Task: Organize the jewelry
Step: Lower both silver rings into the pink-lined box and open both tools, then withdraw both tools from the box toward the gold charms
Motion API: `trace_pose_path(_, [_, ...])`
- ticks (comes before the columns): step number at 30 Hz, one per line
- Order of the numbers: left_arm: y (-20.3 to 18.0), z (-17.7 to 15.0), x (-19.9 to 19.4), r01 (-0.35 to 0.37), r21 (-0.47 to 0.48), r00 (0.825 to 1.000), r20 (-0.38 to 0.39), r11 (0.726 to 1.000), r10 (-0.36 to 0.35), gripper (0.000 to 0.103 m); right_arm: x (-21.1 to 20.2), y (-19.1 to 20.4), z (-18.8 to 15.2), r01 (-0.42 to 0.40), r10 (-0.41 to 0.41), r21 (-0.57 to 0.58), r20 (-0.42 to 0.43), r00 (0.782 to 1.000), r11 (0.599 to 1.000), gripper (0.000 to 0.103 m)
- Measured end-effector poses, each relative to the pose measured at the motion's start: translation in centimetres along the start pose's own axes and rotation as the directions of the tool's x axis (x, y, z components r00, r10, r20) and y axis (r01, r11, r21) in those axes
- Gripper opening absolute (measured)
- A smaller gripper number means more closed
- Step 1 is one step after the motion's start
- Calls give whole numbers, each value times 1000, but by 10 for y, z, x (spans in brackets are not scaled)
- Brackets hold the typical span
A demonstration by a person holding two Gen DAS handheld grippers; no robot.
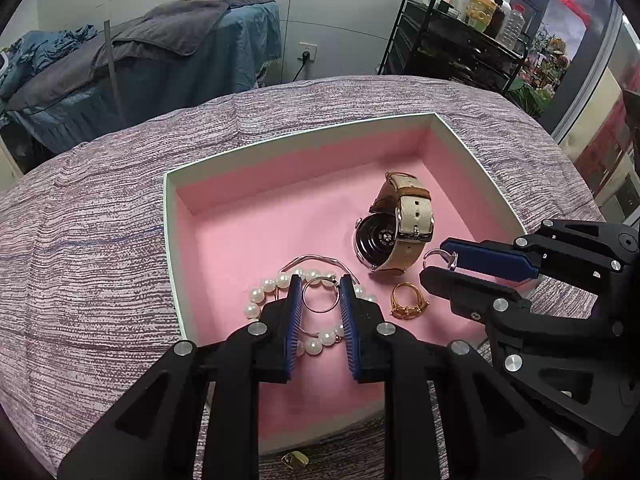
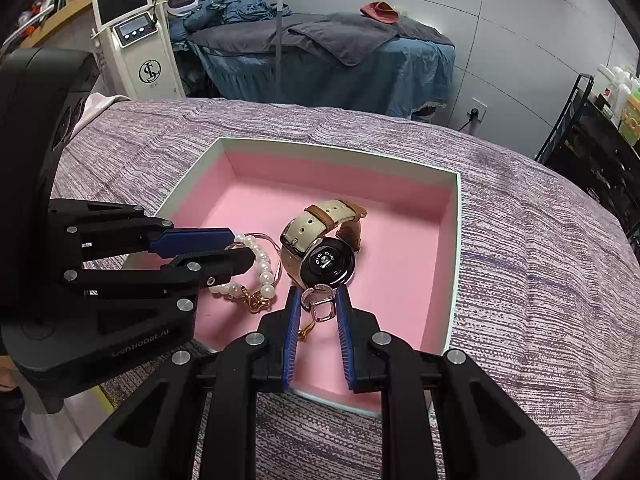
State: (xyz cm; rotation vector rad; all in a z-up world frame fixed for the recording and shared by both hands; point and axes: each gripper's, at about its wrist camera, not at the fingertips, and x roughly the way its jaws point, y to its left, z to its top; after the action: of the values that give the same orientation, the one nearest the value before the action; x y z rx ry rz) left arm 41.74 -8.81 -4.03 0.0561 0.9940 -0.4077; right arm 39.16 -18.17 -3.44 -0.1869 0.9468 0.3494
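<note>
both grippers hang over the pink-lined box (image 1: pixel 176 200) on the purple cloth (image 1: pixel 100 220). left gripper (image 1: pixel 320 292) pinches a thin silver ring (image 1: pixel 318 296) above the pearl bracelet (image 1: pixel 256 300). right gripper (image 2: pixel 318 304) clamps a jewelled ring (image 2: pixel 318 306) beside the watch (image 2: pixel 320 248). a gold ring (image 1: pixel 408 300) lies on the lining.

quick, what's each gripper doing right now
left gripper: closed on a thin silver ring, over the pink box
right gripper: closed on a silver ring with a square setting, over the same box
</note>
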Motion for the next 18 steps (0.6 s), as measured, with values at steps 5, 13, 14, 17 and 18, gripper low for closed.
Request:
trace_pose_path(5, [-1, -2, 0, -6, 9, 1000, 3, 1000, 6, 20, 6, 2, -1, 18, -18, -20, -14, 1000, 1000, 18])
trace_pose_path(13, [-2, 2, -8, 6, 6, 999, 34, 1000, -6, 23, 3, 3, -3, 21, -21, -19, 0, 1000, 1000, 27])
trace_pose_path(14, [-2, 2, -12, 14, 3, 999, 43, 1000, -14, 26, 2, 3, -4, 22, -22, -20, 5, 1000, 1000, 28])
trace_pose_path(17, [-1, 3, -23, 21, -13, 997, 79, 1000, -20, 45, -2, 3, -5, 22, -21, -10, 15, 1000, 1000, 29])
trace_pose_path(18, [0, 3, -28, 31, -20, 995, 93, 999, -29, 47, -4, 3, -6, 20, -20, -7, 23, 1000, 1000, 31])
